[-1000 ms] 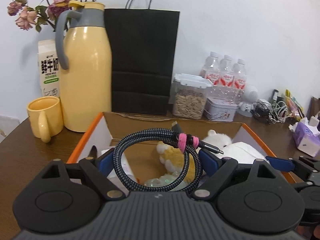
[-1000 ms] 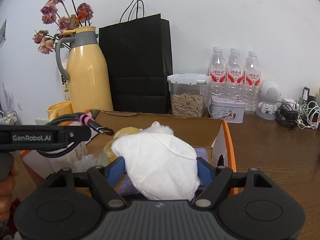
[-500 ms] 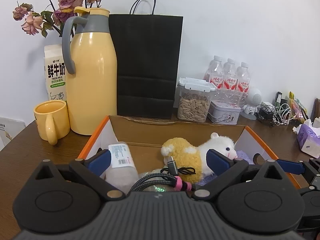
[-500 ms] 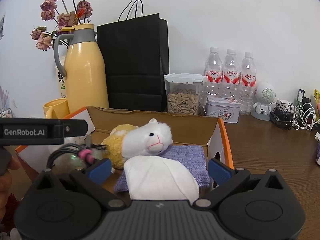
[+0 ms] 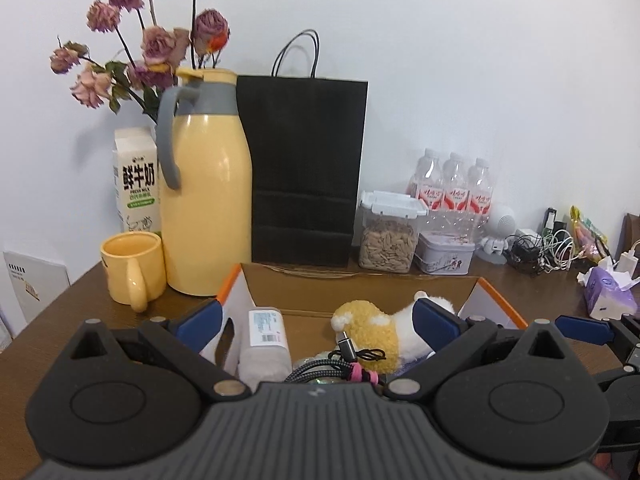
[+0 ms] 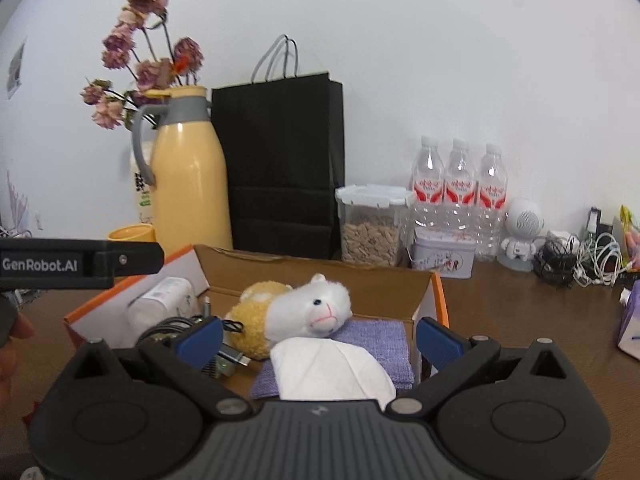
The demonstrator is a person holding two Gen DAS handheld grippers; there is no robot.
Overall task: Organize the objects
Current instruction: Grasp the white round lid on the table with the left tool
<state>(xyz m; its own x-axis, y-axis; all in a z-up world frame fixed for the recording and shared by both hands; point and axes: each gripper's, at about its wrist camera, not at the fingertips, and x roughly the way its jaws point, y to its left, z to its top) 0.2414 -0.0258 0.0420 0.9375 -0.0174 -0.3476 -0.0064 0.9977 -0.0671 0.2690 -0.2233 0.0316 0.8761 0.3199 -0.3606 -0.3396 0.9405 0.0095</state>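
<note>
An orange-edged cardboard box stands on the brown table. Inside lie a plush alpaca, a coiled braided cable with a pink tie, a white wrapped packet, a purple cloth and a white folded face mask. My left gripper hangs open above the box's near side, nothing between its blue pads. My right gripper is open too, above the mask and cloth, holding nothing.
Behind the box stand a yellow thermos, yellow mug, milk carton, black paper bag, seed jar, tin and three water bottles. Cables and a tissue pack lie right.
Both grippers opened fully and pulled back and up. The cable dropped from the left gripper into the box; the white mask left the right gripper and lies on the purple cloth.
</note>
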